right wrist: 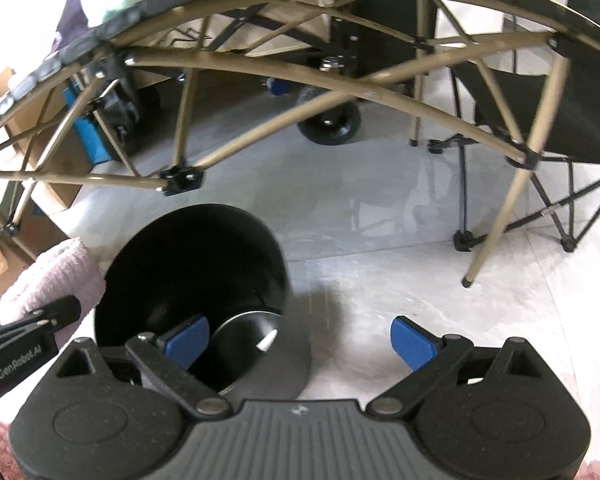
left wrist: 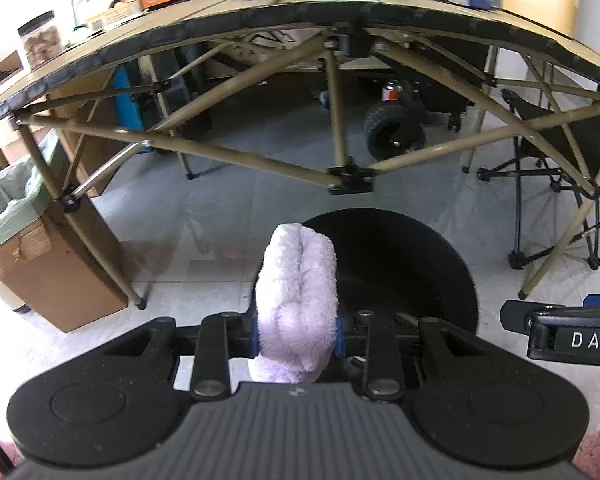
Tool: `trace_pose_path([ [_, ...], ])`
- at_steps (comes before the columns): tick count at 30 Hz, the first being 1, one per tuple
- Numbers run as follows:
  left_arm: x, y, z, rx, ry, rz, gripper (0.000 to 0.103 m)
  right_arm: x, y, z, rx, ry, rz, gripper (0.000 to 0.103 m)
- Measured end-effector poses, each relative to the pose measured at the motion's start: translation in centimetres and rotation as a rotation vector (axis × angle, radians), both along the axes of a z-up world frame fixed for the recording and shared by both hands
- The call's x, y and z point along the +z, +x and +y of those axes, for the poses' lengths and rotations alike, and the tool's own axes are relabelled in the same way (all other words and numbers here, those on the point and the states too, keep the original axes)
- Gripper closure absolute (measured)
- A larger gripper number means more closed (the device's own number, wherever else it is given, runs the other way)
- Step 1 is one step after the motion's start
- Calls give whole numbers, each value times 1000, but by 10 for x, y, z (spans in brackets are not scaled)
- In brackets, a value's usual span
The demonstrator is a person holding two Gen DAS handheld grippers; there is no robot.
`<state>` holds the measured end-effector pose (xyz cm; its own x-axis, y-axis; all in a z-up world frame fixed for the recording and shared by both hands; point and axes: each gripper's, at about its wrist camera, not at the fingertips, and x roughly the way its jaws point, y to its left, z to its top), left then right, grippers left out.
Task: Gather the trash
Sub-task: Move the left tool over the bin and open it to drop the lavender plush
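My left gripper [left wrist: 298, 336] is shut on a fluffy lilac cloth [left wrist: 298, 300] and holds it upright just at the near rim of a round black trash bin [left wrist: 412, 264] on the floor. In the right wrist view the same cloth [right wrist: 48, 280] shows at the left edge, beside the bin [right wrist: 192, 264], whose dark inside and shiny bottom are visible. My right gripper [right wrist: 300, 344] is open and empty, low over the floor, with its left fingertip [right wrist: 186, 340] over the bin's mouth.
A tan folding table [left wrist: 260, 24] with crossed legs stands ahead, cluttered on top. A cardboard box with a green bag liner [left wrist: 24, 240] stands at the left. A black folding chair [right wrist: 540, 120] and a wheeled cart [left wrist: 396, 132] stand behind.
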<state>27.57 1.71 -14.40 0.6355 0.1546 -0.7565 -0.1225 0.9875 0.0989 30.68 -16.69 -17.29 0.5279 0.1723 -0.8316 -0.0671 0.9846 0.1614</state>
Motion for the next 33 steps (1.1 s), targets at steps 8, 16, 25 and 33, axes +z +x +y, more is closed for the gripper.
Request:
trace_pose_path([
  [8,-3,13,-27,-36,-11,15,72,-7,-3,-37,-81,10,10,5],
  [16,-15,39,-42,-23,-79,97,72,-12,-3,-54,-133,6,24,5],
  [25,-34,58,-43,0,-129,230,72,-20,-4,-61,-156,-11,48,5],
  [33,-45,63,-38,39,-140,279,72,-20,-6,-62,-150,-5,56,5],
])
